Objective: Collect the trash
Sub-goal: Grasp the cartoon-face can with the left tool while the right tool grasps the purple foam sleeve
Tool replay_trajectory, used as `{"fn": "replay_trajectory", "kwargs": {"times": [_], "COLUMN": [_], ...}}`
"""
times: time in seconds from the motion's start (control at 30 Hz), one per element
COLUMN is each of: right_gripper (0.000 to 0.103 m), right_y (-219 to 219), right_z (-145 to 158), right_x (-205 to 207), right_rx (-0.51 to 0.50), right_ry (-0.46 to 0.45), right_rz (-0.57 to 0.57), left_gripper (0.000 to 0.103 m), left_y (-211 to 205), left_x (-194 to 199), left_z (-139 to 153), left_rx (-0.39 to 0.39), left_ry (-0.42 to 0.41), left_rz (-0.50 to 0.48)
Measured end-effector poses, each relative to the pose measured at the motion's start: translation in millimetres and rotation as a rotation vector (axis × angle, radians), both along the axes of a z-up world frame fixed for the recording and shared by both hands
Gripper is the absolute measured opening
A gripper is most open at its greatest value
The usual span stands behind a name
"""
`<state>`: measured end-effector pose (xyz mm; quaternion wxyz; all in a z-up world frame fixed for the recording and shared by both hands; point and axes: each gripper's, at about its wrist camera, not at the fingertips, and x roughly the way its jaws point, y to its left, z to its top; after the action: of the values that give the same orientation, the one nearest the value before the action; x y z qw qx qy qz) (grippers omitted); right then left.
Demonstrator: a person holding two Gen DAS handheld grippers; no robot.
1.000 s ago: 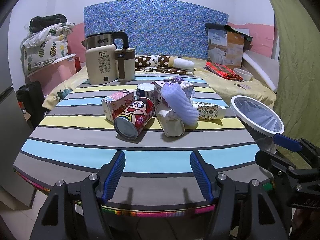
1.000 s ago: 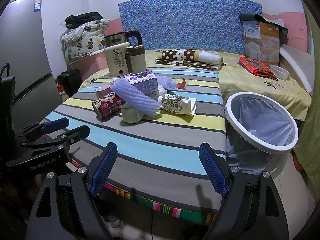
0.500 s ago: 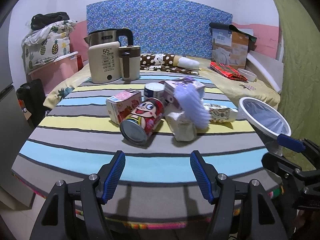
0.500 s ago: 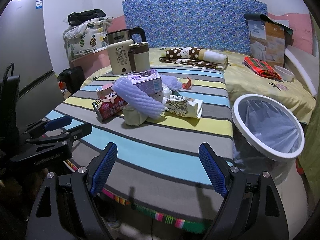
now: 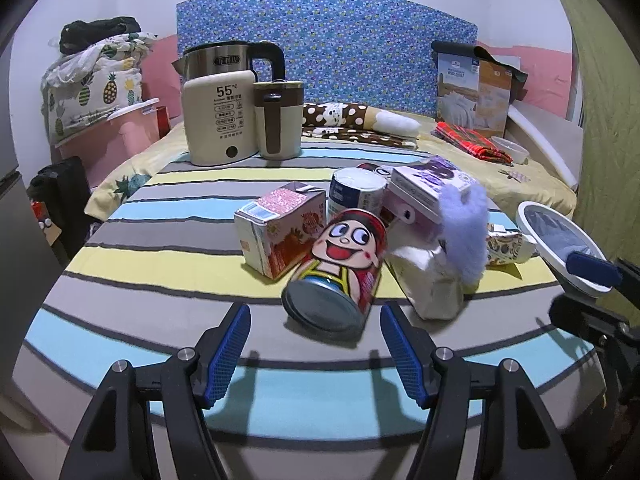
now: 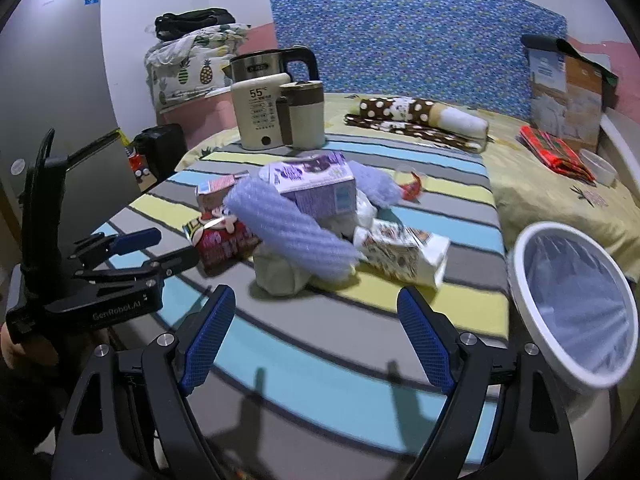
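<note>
Nearing the cartoon can (image 5: 336, 276), left tongs (image 5: 314, 344) gape wide — right tongs (image 6: 316, 336) likewise, seemingly closer too.

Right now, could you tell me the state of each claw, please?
Left claw: open, holding nothing.
Right claw: open, holding nothing.

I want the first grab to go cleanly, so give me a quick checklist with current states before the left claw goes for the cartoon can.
1. Left claw open, nothing in it: ok.
2. Can lined up between the left fingers: ok, it lies on its side just ahead.
3. Can free to lift: cannot tell; the carton and the white bag sit close against it.
4. Bin open and lined: ok, beside the table.
5. Right claw open and clear of the pile: ok.
</note>
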<state>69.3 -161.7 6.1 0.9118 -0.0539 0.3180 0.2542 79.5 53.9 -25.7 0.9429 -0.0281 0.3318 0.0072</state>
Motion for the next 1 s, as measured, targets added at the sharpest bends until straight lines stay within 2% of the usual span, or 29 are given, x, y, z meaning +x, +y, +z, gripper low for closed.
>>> {"fn": "replay_trajectory", "kwargs": {"times": [0.1, 0.33, 0.43, 0.57, 0.6, 0.67, 0.73, 1.0], "right_gripper": [0.084, 0.079, 0.066, 0.054, 0.048, 0.043, 0.036, 0.032], "right_y": [10, 27, 33, 34, 34, 32, 29, 17], "right_z": [-2, -6, -9, -11, -11, -10, -8, 4], "right_x": [9, 30, 38, 38, 39, 37, 35, 27], "right_rx": [-0.01, -0.039, -0.05, -0.051, -0.049, -0.036, -0.021, 0.039], "right_ry": [0.0, 0.005, 0.021, 0.033, 0.036, 0.04, 0.042, 0.038], "right_rz": [0.026, 0.067, 0.083, 0.1, 0.101, 0.097, 0.089, 0.061], "left_gripper": [0.071, 0.073, 0.073, 0.073, 0.072, 0.066, 0.056, 0.056], "left_y": [5, 10, 10, 10, 9, 8, 7, 1], "left_x": [7, 27, 35, 41, 42, 43, 43, 33], "left_z": [-3, -11, -14, -16, -16, -16, -15, -9], "left_rx": [-0.009, -0.029, -0.014, -0.019, -0.017, -0.025, -0.032, -0.044], "left_ry": [0.003, 0.031, 0.043, 0.046, 0.042, 0.04, 0.039, 0.019], "left_rz": [-0.017, -0.053, -0.056, -0.065, -0.071, -0.085, -0.098, -0.098]}}
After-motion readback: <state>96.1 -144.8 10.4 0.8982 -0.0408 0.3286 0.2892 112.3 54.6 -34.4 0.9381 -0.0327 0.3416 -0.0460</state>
